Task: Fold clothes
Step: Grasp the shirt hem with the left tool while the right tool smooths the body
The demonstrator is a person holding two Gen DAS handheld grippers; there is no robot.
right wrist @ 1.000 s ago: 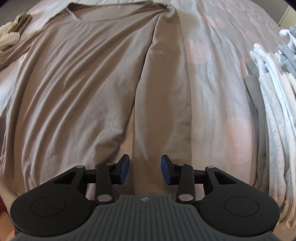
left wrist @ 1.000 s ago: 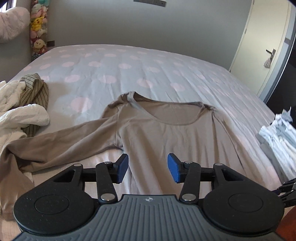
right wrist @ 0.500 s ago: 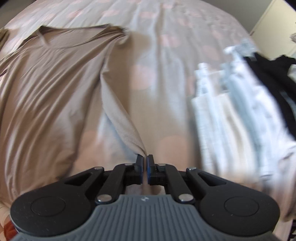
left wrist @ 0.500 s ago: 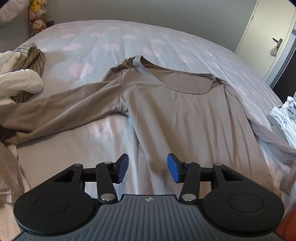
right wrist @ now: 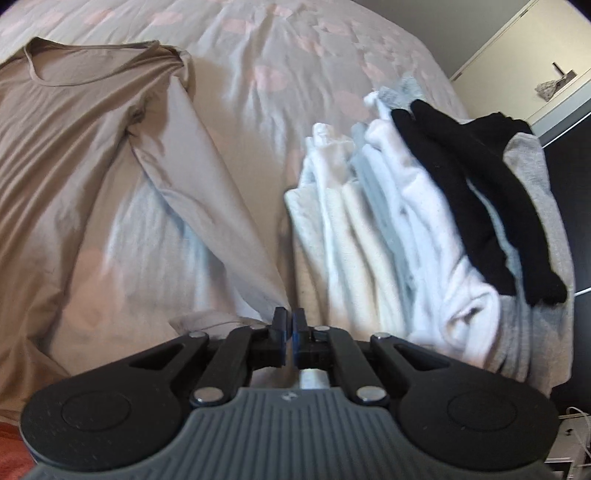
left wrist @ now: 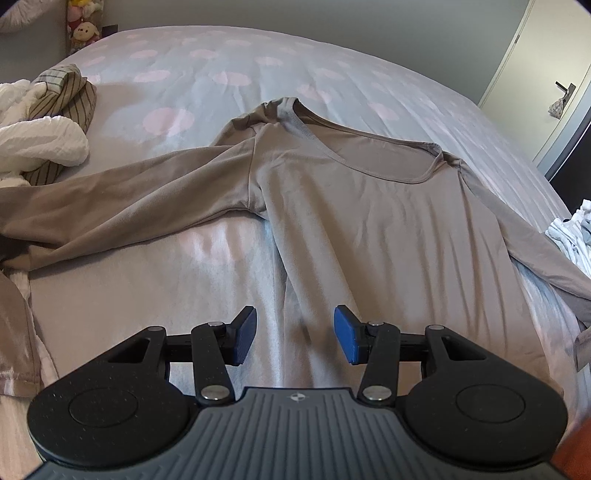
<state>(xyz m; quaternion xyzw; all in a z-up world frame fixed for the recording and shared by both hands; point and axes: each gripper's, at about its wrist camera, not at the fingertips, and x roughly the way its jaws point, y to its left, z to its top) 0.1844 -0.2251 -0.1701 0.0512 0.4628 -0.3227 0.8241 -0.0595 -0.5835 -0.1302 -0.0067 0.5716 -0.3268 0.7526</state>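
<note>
Taupe long-sleeve top (left wrist: 369, 206) spread face-up on bed (left wrist: 229, 62), neckline at far end, hem twd near edge. Bed sheet pale grey w/ pink dots. In left wrist view, top's left sleeve (left wrist: 122, 199) stretched out to the left across sheet, cuff end running off frame; body lies center-right w/ soft lengthwise creases.

Left tool (left wrist: 294, 335) hangs low over near part of top's left side seam, blue pads apart, nothing between them, not touching cloth as far as visible.

Right tool (right wrist: 288, 322) pinched together on end of top's right sleeve (right wrist: 207, 192); fabric gathers to a point at the pads & pulls taut from shoulder down to grip, lifted a bit off sheet. Short flap of same cloth bunches just left of the fingers (right wrist: 279, 325). Jaws just closed on that sleeve.

Right of sleeve, near bed's right edge: stack of folded clothes (right wrist: 388, 229), mostly white/cream/pale blue, w/ black garment (right wrist: 480, 199) draped on top & grey piece (right wrist: 532, 192) on far-right side. Stack close beside held sleeve, some motion blur there.

Far left on bed in left wrist view: loose pile, crinkled white cloth (left wrist: 40, 144) over striped olive piece (left wrist: 70, 88). Plush toys (left wrist: 83, 22) by far-left wall. Door w/ handle (left wrist: 563, 88) at far right.
</note>
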